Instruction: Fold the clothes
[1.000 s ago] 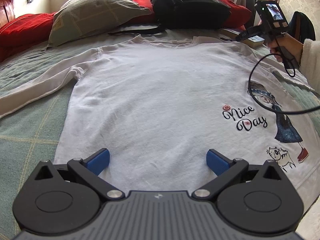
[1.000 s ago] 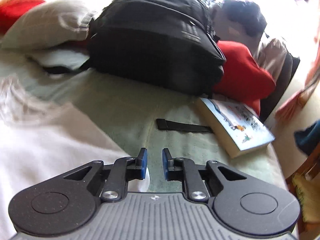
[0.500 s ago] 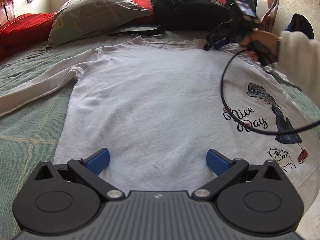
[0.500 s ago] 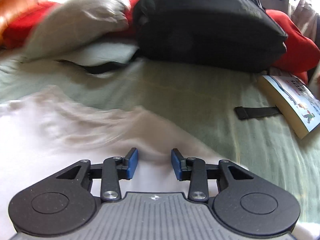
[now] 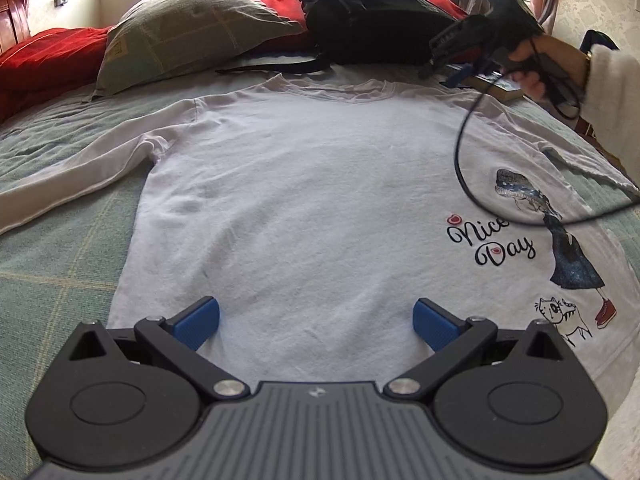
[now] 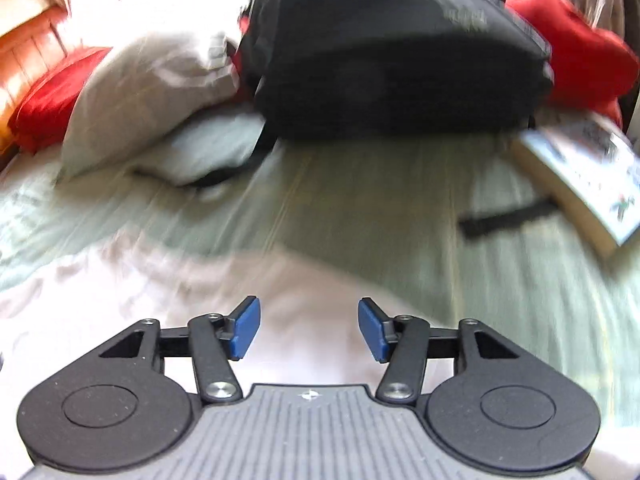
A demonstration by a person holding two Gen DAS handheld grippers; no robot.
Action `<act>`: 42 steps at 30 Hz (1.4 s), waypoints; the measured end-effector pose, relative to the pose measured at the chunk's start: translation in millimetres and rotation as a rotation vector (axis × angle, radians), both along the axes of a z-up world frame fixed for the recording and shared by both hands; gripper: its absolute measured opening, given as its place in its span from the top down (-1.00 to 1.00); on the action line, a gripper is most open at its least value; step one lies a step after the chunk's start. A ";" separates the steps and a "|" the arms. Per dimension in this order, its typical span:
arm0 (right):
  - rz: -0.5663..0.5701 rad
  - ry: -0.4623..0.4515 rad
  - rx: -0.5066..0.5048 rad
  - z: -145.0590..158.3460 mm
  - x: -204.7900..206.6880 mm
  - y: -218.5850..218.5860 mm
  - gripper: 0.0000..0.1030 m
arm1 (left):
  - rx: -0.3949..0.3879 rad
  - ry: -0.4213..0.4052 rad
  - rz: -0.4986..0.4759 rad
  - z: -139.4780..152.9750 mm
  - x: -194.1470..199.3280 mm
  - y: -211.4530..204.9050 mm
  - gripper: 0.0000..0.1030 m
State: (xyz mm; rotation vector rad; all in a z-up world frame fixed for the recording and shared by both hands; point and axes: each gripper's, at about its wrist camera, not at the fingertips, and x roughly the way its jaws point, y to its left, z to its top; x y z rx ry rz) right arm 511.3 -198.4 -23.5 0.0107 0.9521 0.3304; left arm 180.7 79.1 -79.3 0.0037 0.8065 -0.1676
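A white long-sleeved shirt (image 5: 320,200) with a "Nice Day" print lies flat on the green bedspread, collar far, hem near. My left gripper (image 5: 316,322) is open and empty, low over the hem. My right gripper (image 6: 308,330) is open and empty above the shirt's right shoulder (image 6: 280,300). It also shows in the left wrist view (image 5: 452,64), held in a hand near the collar's right end, its cable hanging over the shirt. The right wrist view is blurred.
A black backpack (image 5: 372,12) (image 6: 400,48), a grey-green pillow (image 5: 192,36) and red cushions (image 5: 48,60) lie beyond the collar. A book (image 6: 584,176) and a black strap (image 6: 504,220) lie right of the shoulder. The green bedspread (image 5: 60,280) runs left of the shirt.
My right gripper has opened from nearly shut to wide and has swung left, from off the shirt's right side to above its shoulder near the collar. The left gripper has not moved.
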 end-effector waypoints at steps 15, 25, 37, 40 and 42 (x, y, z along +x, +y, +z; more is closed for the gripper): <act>-0.030 -0.073 -0.110 -35.6 42.9 24.5 -0.80 | 0.022 -0.018 0.055 12.1 -11.2 8.6 -0.99; 0.326 -0.174 0.006 14.2 -102.9 -6.4 -0.87 | 0.013 -0.022 0.025 9.2 -15.2 -1.7 -0.99; 0.208 -0.101 -0.025 -32.5 -170.0 -70.4 -0.82 | 0.043 0.007 0.024 5.5 -32.7 1.2 -0.99; 0.224 -0.152 -0.023 -11.3 -187.4 -58.6 -0.83 | 0.050 -0.017 0.007 15.2 -32.8 2.1 -0.99; 0.284 -0.179 0.034 -3.5 -198.8 -34.9 -0.86 | 0.053 -0.037 -0.020 19.8 -32.3 1.0 -0.99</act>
